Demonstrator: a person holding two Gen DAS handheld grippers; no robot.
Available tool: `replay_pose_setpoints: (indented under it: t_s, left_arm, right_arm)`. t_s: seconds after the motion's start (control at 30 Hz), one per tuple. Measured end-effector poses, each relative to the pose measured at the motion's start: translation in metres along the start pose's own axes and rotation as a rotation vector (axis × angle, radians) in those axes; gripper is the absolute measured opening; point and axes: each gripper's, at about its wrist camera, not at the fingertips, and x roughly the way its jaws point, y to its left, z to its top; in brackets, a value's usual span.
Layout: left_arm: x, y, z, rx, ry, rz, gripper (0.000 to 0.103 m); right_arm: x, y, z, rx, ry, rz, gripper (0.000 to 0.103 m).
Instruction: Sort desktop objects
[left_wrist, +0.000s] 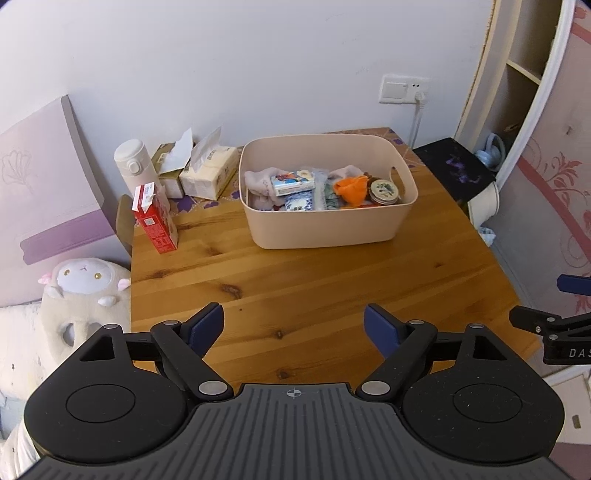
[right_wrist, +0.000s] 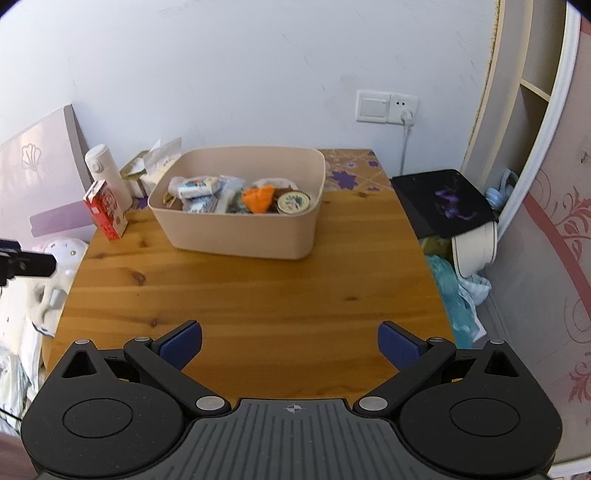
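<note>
A beige plastic bin (left_wrist: 325, 225) (right_wrist: 236, 232) stands at the back of the wooden table (left_wrist: 314, 288) (right_wrist: 258, 291). Inside lie pale socks, small printed packets (left_wrist: 291, 182), an orange cloth (left_wrist: 351, 188) (right_wrist: 260, 197) and a round tin (left_wrist: 384, 190) (right_wrist: 293, 202). My left gripper (left_wrist: 294, 325) hovers over the table's near edge, open, with nothing between its blue pads. My right gripper (right_wrist: 290, 341) hangs open and empty over the near edge too. Its tip shows at the right edge of the left wrist view.
A red carton (left_wrist: 155, 218) (right_wrist: 105, 210), a white flask (left_wrist: 131, 166) (right_wrist: 105, 173) and tissue packs (left_wrist: 207, 170) stand at the back left. A plush sheep (left_wrist: 81, 295) lies left of the table. A black pad (left_wrist: 454, 166) (right_wrist: 443, 199) and bin sit to the right.
</note>
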Motion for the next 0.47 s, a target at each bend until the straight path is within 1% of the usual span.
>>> replay_pose_setpoints:
  t_s: [0.33, 0.47]
  left_arm:
    - [-0.022, -0.012, -0.011, -0.007, -0.012, -0.027, 0.085]
    - [-0.026, -0.016, -0.011, -0.012, 0.001, -0.038, 0.085]
  right_arm:
    - [-0.018, -0.009, -0.011, 0.006, 0.000, 0.007, 0.103]
    - [-0.020, -0.012, -0.012, 0.011, 0.013, 0.015, 0.103]
